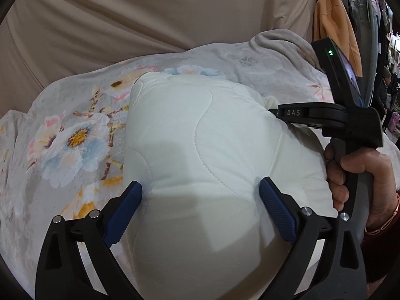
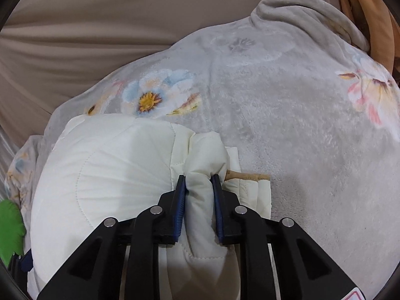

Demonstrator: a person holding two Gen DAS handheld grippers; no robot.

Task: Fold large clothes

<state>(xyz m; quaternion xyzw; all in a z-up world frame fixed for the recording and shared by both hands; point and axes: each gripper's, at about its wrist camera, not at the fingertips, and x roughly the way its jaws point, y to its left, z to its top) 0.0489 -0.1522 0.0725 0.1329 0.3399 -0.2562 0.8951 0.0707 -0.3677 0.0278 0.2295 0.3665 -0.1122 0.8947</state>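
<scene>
A cream quilted padded jacket [image 1: 200, 150] lies bundled on a grey floral blanket [image 1: 75, 137]. My left gripper [image 1: 200, 190] hovers over the near part of the jacket, its blue-padded jaws wide open on either side of the bulge. My right gripper [image 2: 198, 182] is shut on a thick fold of the jacket [image 2: 100, 175] at its right edge, with the fabric pinched between the pads. A tan collar lining [image 2: 247, 176] pokes out just right of that fold. The right gripper also shows in the left wrist view [image 1: 272, 112], at the jacket's right side.
The blanket [image 2: 300, 125] spreads widely to the right and behind. A beige sheet [image 1: 125, 25] hangs behind it. An orange garment [image 1: 332, 25] hangs at the far right. Something green [image 2: 10, 227] lies at the left edge of the right wrist view.
</scene>
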